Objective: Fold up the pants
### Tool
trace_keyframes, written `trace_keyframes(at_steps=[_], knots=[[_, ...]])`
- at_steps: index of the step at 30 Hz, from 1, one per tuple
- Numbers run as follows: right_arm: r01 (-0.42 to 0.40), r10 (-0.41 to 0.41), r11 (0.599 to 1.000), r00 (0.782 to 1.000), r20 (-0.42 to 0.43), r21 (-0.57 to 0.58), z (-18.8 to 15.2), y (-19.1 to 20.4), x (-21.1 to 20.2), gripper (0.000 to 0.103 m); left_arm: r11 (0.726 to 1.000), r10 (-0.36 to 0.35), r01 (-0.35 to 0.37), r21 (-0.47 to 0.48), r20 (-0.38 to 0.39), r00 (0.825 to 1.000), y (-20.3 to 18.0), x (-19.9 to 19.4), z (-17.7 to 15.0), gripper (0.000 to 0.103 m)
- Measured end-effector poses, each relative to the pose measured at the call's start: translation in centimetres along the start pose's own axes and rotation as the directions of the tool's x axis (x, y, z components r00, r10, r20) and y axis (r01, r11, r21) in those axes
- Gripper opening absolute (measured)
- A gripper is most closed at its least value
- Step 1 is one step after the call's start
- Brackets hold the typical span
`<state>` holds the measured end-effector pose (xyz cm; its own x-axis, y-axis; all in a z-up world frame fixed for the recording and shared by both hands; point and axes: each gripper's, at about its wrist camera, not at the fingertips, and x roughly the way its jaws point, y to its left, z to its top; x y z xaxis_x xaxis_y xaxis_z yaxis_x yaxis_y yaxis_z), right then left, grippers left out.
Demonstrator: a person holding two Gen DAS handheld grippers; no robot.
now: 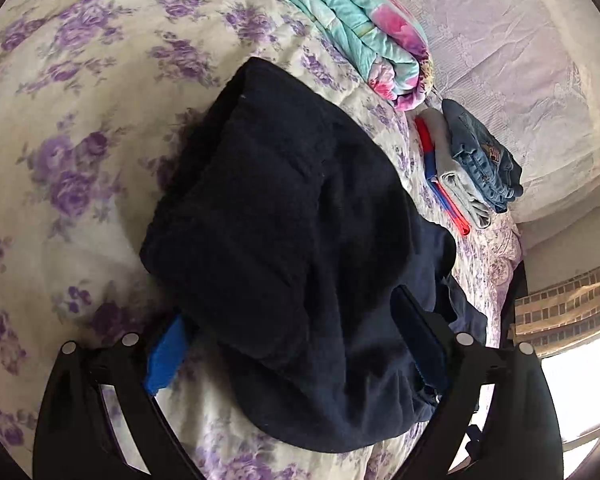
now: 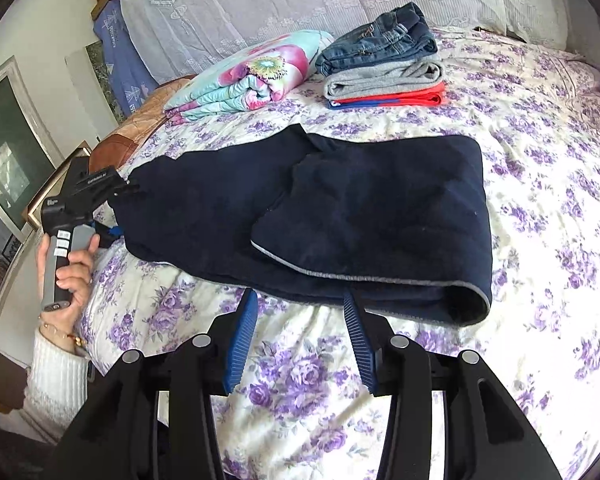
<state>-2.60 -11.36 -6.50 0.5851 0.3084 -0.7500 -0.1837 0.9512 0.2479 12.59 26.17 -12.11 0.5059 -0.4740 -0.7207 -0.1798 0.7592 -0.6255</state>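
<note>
On the bed [image 2: 540, 152], the dark pants [image 2: 340, 216] lie partly folded, one end doubled back over the middle. At their left end, the left hand-held gripper [image 1: 300, 344] has its jaws spread wide with cloth between them, apparently not pinched. Toward the right, the right hand-held gripper [image 2: 300, 300] is open too, fingertips at the near edge. I judge the next fold needs both jaws to close on all layers, lifting evenly so the edges stay lined up. A stack of folded clothes [image 2: 384, 64] waits behind.
</note>
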Motion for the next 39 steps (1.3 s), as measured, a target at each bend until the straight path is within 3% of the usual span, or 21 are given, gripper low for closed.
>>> trace_keyframes(at_steps=[1, 2, 3, 5, 7, 10, 13, 15, 17, 20, 21, 22, 23, 25, 26, 28, 30, 32, 37, 39], knots=[[0.004, -0.004, 1.0, 1.0, -0.012, 0.004, -0.2, -0.1, 0.3, 0.045, 0.999, -0.014, 0.015, 0.03, -0.008, 1.0, -0.7, 0.0, -0.2, 0.062], [0.002, -0.002, 1.0, 1.0, -0.021, 0.008, -0.3, -0.1, 0.5, 0.045, 0.996, -0.05, 0.053, 0.074, -0.036, 0.998, -1.6, 0.1, -0.6, 0.031], [-0.01, 0.01, 1.0, 0.999, -0.032, 0.013, -0.4, -0.1, 0.8, 0.045, 0.992, -0.042, 0.045, 0.121, -0.026, 0.999, -2.4, -0.3, -1.1, 0.029], [-0.051, 0.052, 0.999, 0.997, -0.063, 0.013, 0.0, 0.4, 1.7, 0.045, 0.975, 0.035, -0.042, 0.218, 0.038, 0.999, -4.2, -1.1, -2.1, 0.028], [-0.096, 0.094, 0.995, 0.992, -0.087, -0.02, 1.3, 1.7, 2.7, 0.045, 0.963, 0.056, -0.074, 0.258, 0.076, 0.996, -5.3, -1.6, -2.7, 0.028], [-0.155, 0.144, 0.979, 0.986, -0.085, -0.132, 4.2, 4.7, 4.7, 0.056, 0.961, -0.021, -0.009, 0.277, 0.107, 0.994, -5.9, -3.0, -2.6, 0.028], [-0.186, 0.166, 0.97, 0.977, -0.132, -0.156, 6.5, 6.5, 8.5, 0.056, 0.955, -0.052, 0.016, 0.296, 0.115, 0.992, -6.1, -3.1, -2.1, 0.028], [-0.175, 0.15, 0.975, 0.972, -0.18, -0.135, 7.0, 6.9, 11.3, 0.001, 0.955, -0.034, 0.002, 0.296, 0.104, 0.994, -5.8, -2.4, -1.7, 0.028], [-0.177, 0.13, 0.975, 0.943, -0.306, -0.132, 6.2, 7.3, 14.0, 0.0, 0.959, -0.021, -0.003, 0.283, 0.081, 0.996, -5.2, -1.5, -1.2, 0.028], [-0.133, 0.034, 0.954, 0.937, -0.347, -0.267, 5.8, 9.2, 14.1, 0.0, 0.961, -0.046, 0.028, 0.277, 0.061, 0.997, -3.7, -0.4, -1.1, 0.028], [-0.139, 0.037, 0.959, 0.926, -0.375, -0.246, 6.5, 9.2, 13.9, 0.0, 0.962, -0.067, 0.05, 0.268, 0.056, 0.996, -3.1, -0.2, -1.0, 0.028], [-0.152, 0.067, 0.968, 0.923, -0.38, -0.198, 7.7, 9.0, 13.6, 0.0, 0.965, -0.096, 0.081, 0.251, 0.048, 0.994, -2.4, -0.1, -0.9, 0.028], [-0.141, 0.068, 0.972, 0.934, -0.35, -0.187, 9.1, 8.9, 13.2, 0.0, 0.966, -0.128, 0.118, 0.229, 0.033, 0.991, -1.8, 0.0, -0.8, 0.028], [-0.059, -0.004, 0.975, 0.96, -0.279, -0.215, 12.0, 9.1, 13.4, 0.0, 0.965, -0.164, 0.156, 0.211, 0.02, 0.986, -1.1, 0.1, -0.7, 0.028], [-0.048, -0.009, 0.979, 0.96, -0.28, -0.197, 13.2, 9.0, 14.2, 0.0, 0.965, -0.168, 0.161, 0.209, 0.016, 0.986, -1.0, 0.1, -0.7, 0.028], [-0.059, 0.007, 0.987, 0.947, -0.32, -0.151, 15.0, 8.7, 16.7, 0.0, 0.964, -0.168, 0.162, 0.21, 0.011, 0.986, -0.9, 0.3, -0.7, 0.028], [-0.025, -0.025, 0.99, 0.935, -0.353, -0.137, 15.9, 8.3, 19.3, 0.0, 0.963, -0.168, 0.162, 0.214, 0.01, 0.986, -0.9, 0.3, -0.8, 0.028], [-0.012, -0.031, 0.995, 0.909, -0.415, -0.101, 15.7, 7.6, 22.1, 0.001, 0.963, -0.166, 0.16, 0.216, 0.008, 0.986, -1.0, 0.4, -0.8, 0.028], [-0.03, 0.033, 0.999, 0.922, -0.386, 0.013, 15.4, 6.1, 20.9, 0.002, 0.964, -0.14, 0.133, 0.232, 0.013, 0.99, -1.4, 0.6, -0.8, 0.028], [-0.066, 0.067, 0.998, 0.95, -0.305, 0.015, 14.5, 5.8, 17.4, 0.003, 0.964, -0.133, 0.125, 0.235, 0.017, 0.991, -1.5, 0.6, -0.8, 0.028]])
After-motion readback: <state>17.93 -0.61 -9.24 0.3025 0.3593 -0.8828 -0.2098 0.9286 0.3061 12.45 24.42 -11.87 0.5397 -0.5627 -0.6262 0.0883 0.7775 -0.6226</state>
